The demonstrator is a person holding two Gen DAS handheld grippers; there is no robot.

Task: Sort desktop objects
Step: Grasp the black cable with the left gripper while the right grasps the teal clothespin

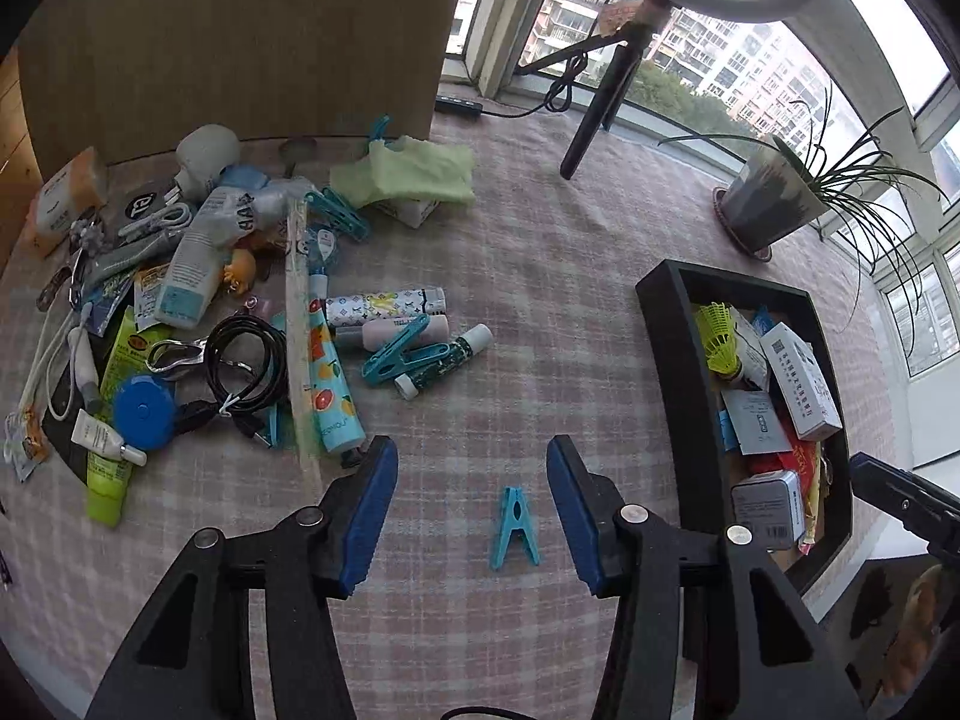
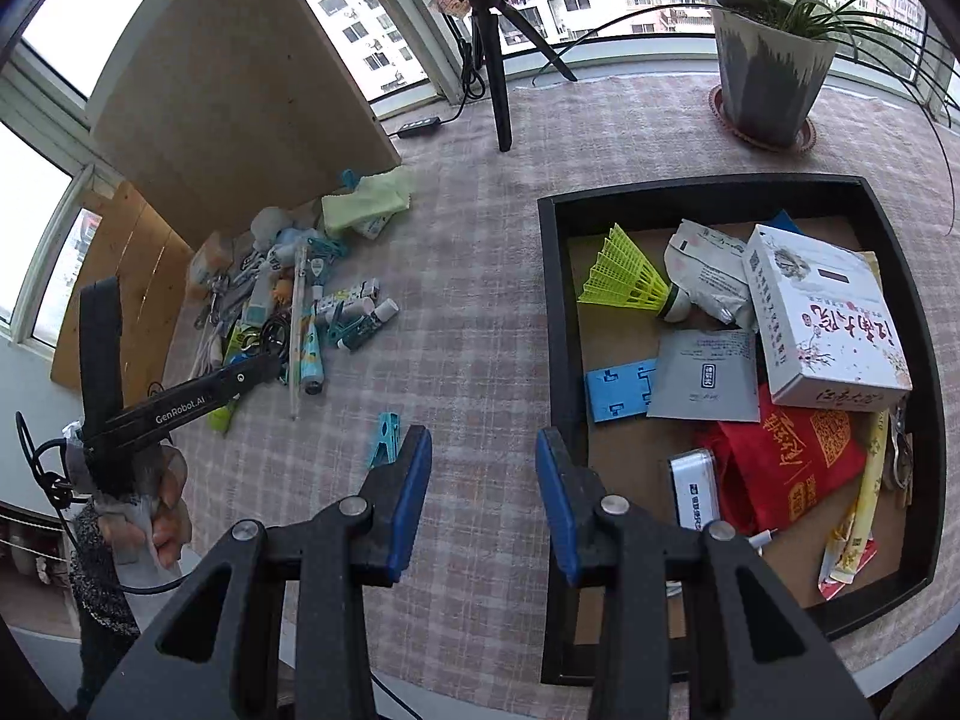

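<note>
A small teal clothespin (image 1: 514, 528) lies alone on the checked tablecloth, apart from everything else. My left gripper (image 1: 471, 468) hangs over it, open, with the clip showing between its blue pads and untouched. The right wrist view has the same clothespin (image 2: 384, 438) just left of my right gripper (image 2: 483, 450), which is open and empty above the cloth beside the black tray (image 2: 555, 312). The tray (image 1: 672, 348) holds a yellow shuttlecock (image 2: 627, 279), a white box (image 2: 822, 318), a red bag (image 2: 792, 456) and other small packets. A pile of mixed items (image 1: 198, 312) lies at the left.
A tilted wooden board (image 1: 240, 30) stands behind the pile. A black tripod leg (image 1: 600, 108) and a potted plant (image 1: 768, 198) stand near the window. A hand (image 2: 156, 510) holds the left gripper's handle. The table's front edge runs just below the tray.
</note>
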